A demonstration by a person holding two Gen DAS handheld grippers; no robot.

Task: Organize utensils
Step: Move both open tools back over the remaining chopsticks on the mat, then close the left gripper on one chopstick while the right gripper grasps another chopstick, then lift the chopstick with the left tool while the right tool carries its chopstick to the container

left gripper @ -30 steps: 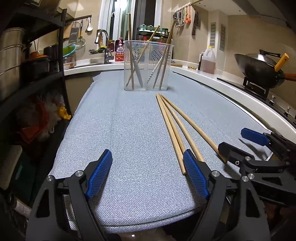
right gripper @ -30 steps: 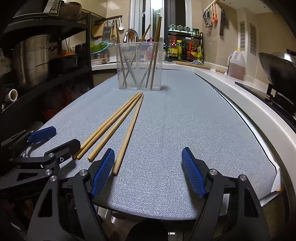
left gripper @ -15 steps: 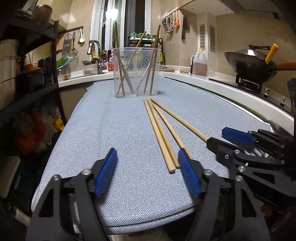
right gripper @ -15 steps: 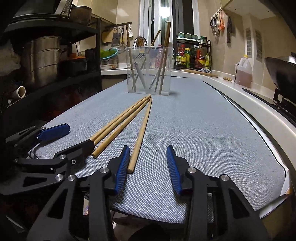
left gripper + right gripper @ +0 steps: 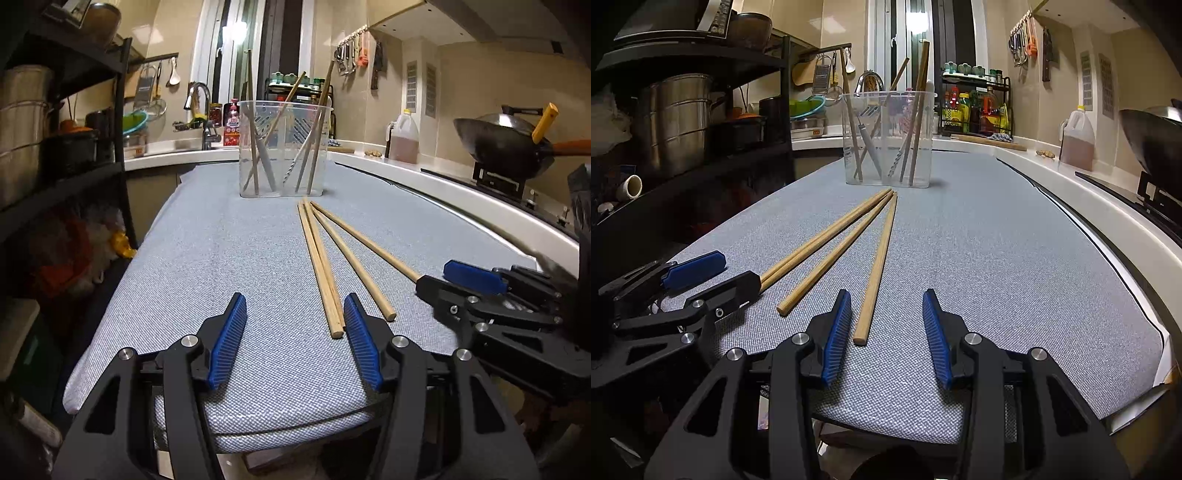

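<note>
A: Chopsticks [image 5: 325, 266], four, wooden, lying loose on the grey woven table [image 5: 221, 258]. Far tips bunched just short of a clear plastic holder [image 5: 284, 147]; near ends fanned out toward both cameras.

B: Inside the holder?

A: More sticks [image 5: 255, 129] leaning at angles, plus a metal utensil [image 5: 266, 162] too blurred through the plastic to name. Holder upright at the far end of the table.

B: Left gripper [image 5: 294, 306]?

A: Low over the near table edge, jaws moderately wide, gripping nothing. Ends of the two leftmost chopsticks just inside its right blue pad; touching or not, cannot tell.

B: Right gripper [image 5: 885, 306]?

A: Beside it, also low at the near edge. Jaws narrower than the left pair yet apart, holding nothing. End of the rightmost chopstick between the pads, close to the left one, flat on the cloth.

B: Around the table?

A: To the right, white counter with a dark wok [image 5: 506, 140] on a burner and a jug of brown liquid [image 5: 404, 140]. To the left, black shelf rack [image 5: 118, 110] with steel pots [image 5: 679, 122]. Behind the holder, sink tap [image 5: 199, 99] and window.
</note>
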